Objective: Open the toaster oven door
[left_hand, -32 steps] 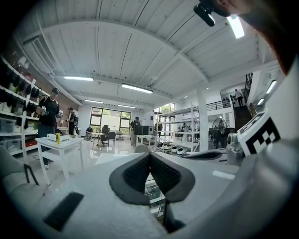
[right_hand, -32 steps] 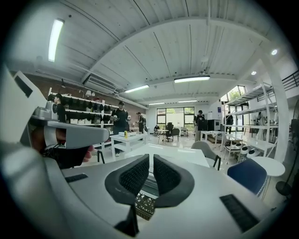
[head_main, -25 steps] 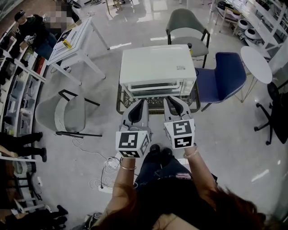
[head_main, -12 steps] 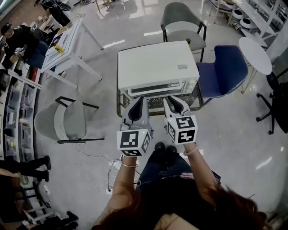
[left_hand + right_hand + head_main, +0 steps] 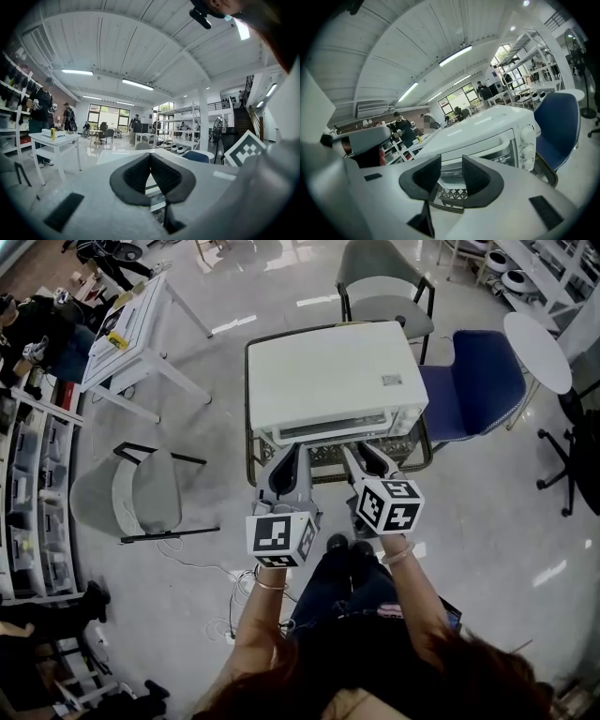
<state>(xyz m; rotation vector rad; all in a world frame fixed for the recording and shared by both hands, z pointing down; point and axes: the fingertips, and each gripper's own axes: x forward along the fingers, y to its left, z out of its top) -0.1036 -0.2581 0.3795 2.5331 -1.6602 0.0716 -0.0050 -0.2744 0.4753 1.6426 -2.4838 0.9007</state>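
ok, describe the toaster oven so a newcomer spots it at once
Start at the grey chair and blue chair at the top of the head view. Beside them, a dark mesh stand carries the toaster oven: the only white box, knobs at its right end.

Left gripper (image 5: pixel 287 454): my grey moulded shell with black jaw pads (image 5: pixel 136 180).
Left marker cube (image 5: pixel 278 540): white, with black square markers, at the rear.
Right gripper (image 5: pixel 364 452): same grey shell and black pads; my jaws are opening, nothing between them.
Right marker cube (image 5: pixel 389 505): same as the left.
Bracelets (image 5: pixel 265 589): one thin band on each wrist.
Clothing: I wear a dark top (image 5: pixel 375 652), blue jeans (image 5: pixel 349 589) and black shoes (image 5: pixel 336 545).
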